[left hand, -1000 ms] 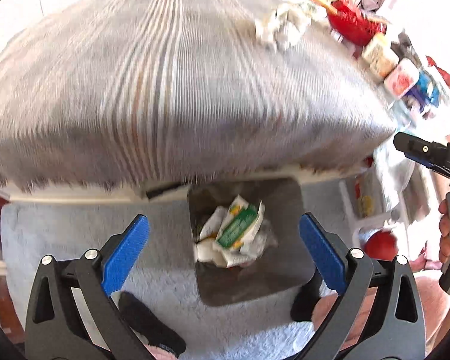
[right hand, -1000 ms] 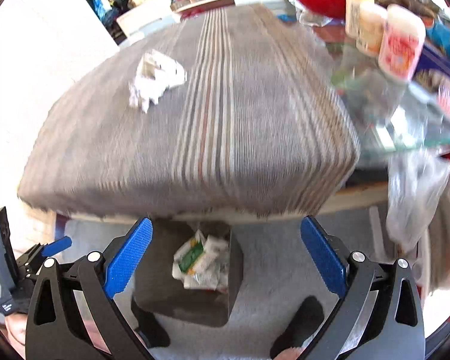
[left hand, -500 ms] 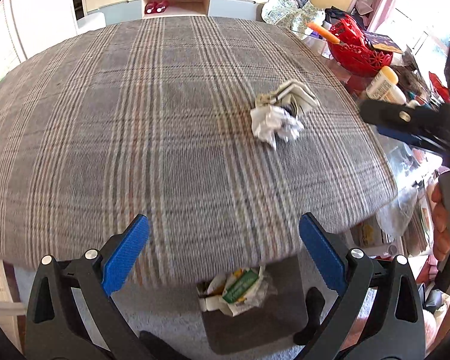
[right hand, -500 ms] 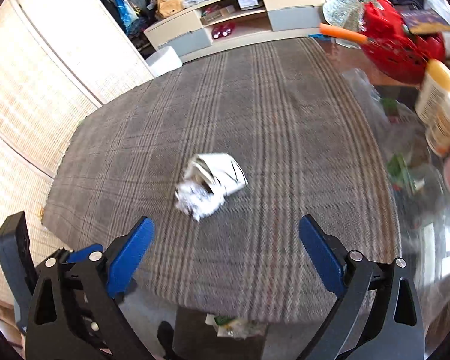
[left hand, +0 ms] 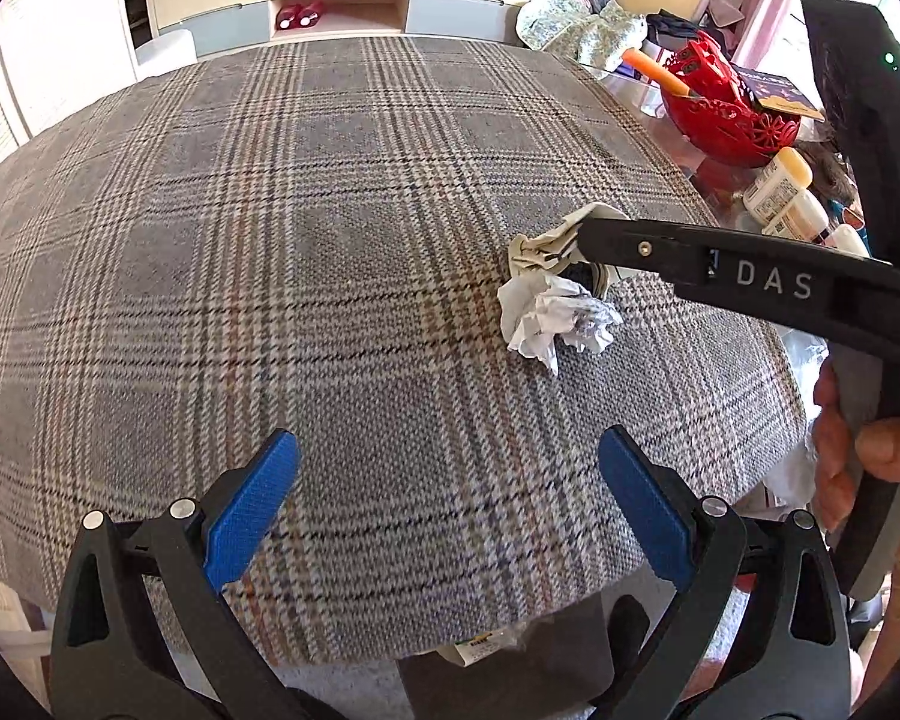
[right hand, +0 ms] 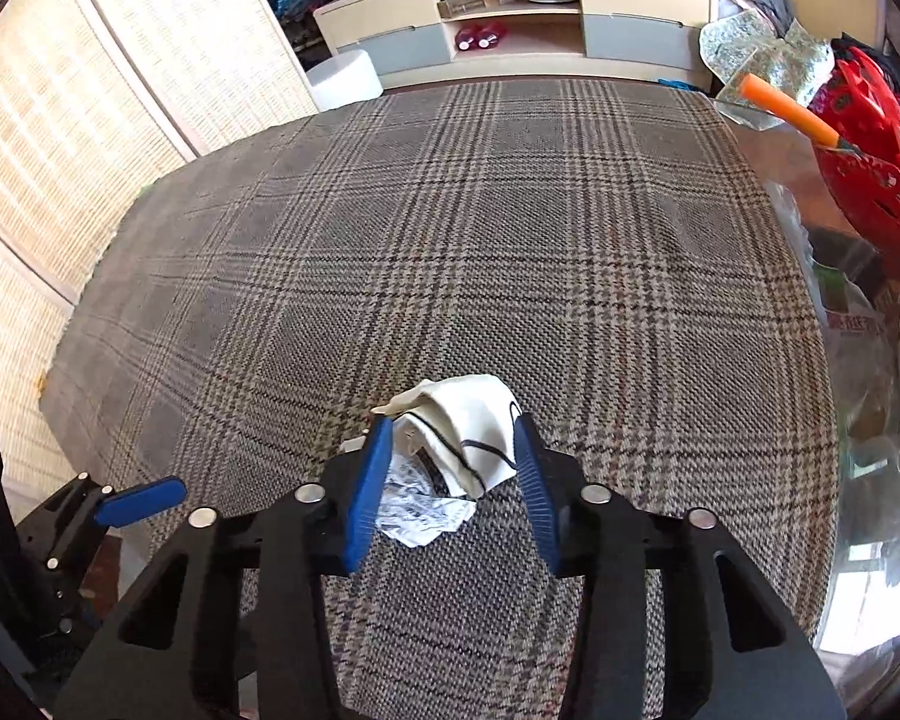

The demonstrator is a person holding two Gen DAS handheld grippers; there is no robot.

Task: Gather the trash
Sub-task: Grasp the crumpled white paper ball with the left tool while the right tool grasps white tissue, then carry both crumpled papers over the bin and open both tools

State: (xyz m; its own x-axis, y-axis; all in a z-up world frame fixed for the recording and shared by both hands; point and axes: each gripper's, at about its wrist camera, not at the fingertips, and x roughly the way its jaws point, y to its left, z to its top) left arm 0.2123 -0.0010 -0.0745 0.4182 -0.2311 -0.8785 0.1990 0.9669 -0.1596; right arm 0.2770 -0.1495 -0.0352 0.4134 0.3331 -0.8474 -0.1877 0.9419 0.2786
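A cream crumpled wrapper (right hand: 468, 420) with a black line and a white crumpled paper ball (right hand: 420, 507) lie together on the plaid tablecloth (right hand: 510, 228). My right gripper (right hand: 450, 468) has its blue pads on either side of the cream wrapper, narrowed around it; whether they press it is unclear. In the left wrist view the right gripper's arm crosses over the cream wrapper (left hand: 540, 243), with the paper ball (left hand: 555, 318) just in front. My left gripper (left hand: 444, 510) is open and empty over the near part of the tablecloth (left hand: 330, 240).
A dark trash bin (left hand: 510, 666) with wrappers shows below the table's near edge. A red basket (left hand: 726, 102), bottles (left hand: 780, 192) and clutter stand on the glass at the right. A TV cabinet (right hand: 522, 18) stands behind the table.
Both grippers rose from over the bin to above the table. My right gripper moved forward onto the cream wrapper and narrowed its jaws around it. My left gripper stays wide open.
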